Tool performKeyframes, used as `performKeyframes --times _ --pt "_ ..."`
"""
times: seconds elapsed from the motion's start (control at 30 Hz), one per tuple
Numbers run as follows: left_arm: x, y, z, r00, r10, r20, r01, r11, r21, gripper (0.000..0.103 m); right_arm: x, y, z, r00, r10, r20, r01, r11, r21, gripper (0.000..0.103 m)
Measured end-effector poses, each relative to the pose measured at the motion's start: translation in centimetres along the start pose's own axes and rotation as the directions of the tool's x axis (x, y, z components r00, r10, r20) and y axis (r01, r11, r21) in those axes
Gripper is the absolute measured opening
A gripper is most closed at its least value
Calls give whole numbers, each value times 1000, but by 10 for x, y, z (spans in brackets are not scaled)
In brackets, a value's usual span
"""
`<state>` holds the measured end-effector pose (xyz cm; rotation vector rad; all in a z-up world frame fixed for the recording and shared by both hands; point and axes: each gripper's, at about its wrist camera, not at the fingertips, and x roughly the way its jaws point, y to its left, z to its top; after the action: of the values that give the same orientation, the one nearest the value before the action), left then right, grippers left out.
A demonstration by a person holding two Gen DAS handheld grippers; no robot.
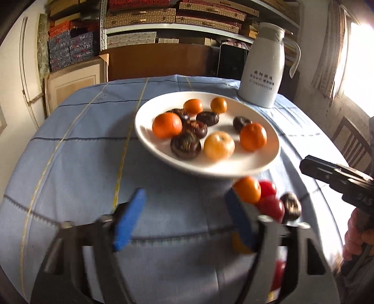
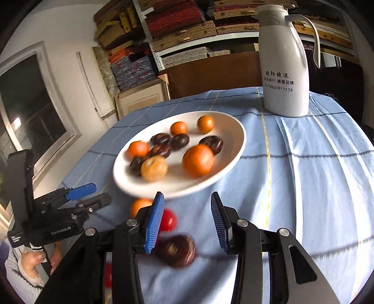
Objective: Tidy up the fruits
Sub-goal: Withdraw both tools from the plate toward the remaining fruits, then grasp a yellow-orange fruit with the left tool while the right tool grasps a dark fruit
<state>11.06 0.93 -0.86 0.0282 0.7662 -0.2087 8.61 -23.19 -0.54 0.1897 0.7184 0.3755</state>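
Observation:
A white plate [image 1: 261,161] [image 2: 231,126] on the blue tablecloth holds several oranges [image 1: 167,125] [image 2: 198,160] and several dark brown fruits [image 1: 185,145] [image 2: 211,143]. In front of the plate lie a loose orange [image 1: 247,189] [image 2: 139,205], red fruits [image 1: 271,207] [image 2: 168,219] and a dark brown fruit [image 1: 290,207] [image 2: 177,250]. My left gripper [image 1: 184,217] [image 2: 93,194] is open and empty, just left of the loose fruits. My right gripper [image 2: 185,223] is open and empty above the loose dark fruit; its body shows in the left wrist view [image 1: 336,177].
A white thermos jug [image 1: 263,67] [image 2: 284,63] stands at the back right of the table. Shelves with stacked boxes [image 1: 140,16] fill the back wall. A wooden chair [image 1: 350,140] stands to the right. The tablecloth [image 1: 81,152] [image 2: 315,175] drops at the table's edges.

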Motion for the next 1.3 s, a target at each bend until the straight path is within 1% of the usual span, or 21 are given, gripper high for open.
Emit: performKeyframes --times 0.03,0.17,0.23,0.3,0.37,0.47,0.6,0.67,0.7,0.83,0.9,1.0,1.1,1.13,1.3 --pt "-4 -1 -4 1000 1 4 -1 1000 5 79 -2 0 -4 1000 6 -5 -6 1000 1 42" --pt "-16 -8 -16 999 -41 15 40 999 22 79 -6 -2 -20 999 -8 -34 7 1000 -8 43" --pt "-20 -15 -19 999 -50 20 49 998 47 79 -5 -1 -23 999 -16 -44 15 1000 -13 48" --pt "-19 -21 -19 998 -63 16 62 995 73 79 -6 0 -25 998 -36 -46 35 999 -17 59" --pt "-15 -29 -20 998 -67 1 67 992 106 79 -7 -2 -26 998 -45 -39 45 999 -9 63" --pt "-10 -40 -22 998 -67 -17 68 986 150 79 -8 -4 -25 998 -44 -37 45 999 1 63" --pt "-2 -46 -24 997 -63 -53 72 982 172 79 -7 -4 -26 998 -48 -44 48 999 -4 63" --pt "5 -43 -25 993 -74 -88 87 983 159 81 -7 -4 -26 998 -52 -47 52 999 -2 65" --pt "6 -41 -25 993 -75 -93 89 984 152 81 -7 -5 -26 997 -55 -47 55 998 1 65" --pt "1 -20 -23 997 -17 -72 23 996 88 83 -6 -12 -25 997 -64 -50 65 998 27 66" --pt "1 -12 -23 997 -16 -78 21 998 57 83 -7 -14 -25 997 -62 -50 64 997 34 66" --pt "4 -16 -25 995 -25 -93 32 997 71 83 -7 -12 -26 997 -57 -47 58 998 23 66" --pt "7 -23 -24 994 -44 -103 55 993 102 77 -7 -8 -27 997 -59 -49 59 998 3 66" --pt "9 -24 -23 993 -51 -103 61 993 101 75 -7 -7 -27 997 -57 -49 57 998 -2 66" --pt "12 -27 -21 992 -73 -103 84 991 107 68 -6 -1 -30 997 -51 -55 49 998 -28 64"
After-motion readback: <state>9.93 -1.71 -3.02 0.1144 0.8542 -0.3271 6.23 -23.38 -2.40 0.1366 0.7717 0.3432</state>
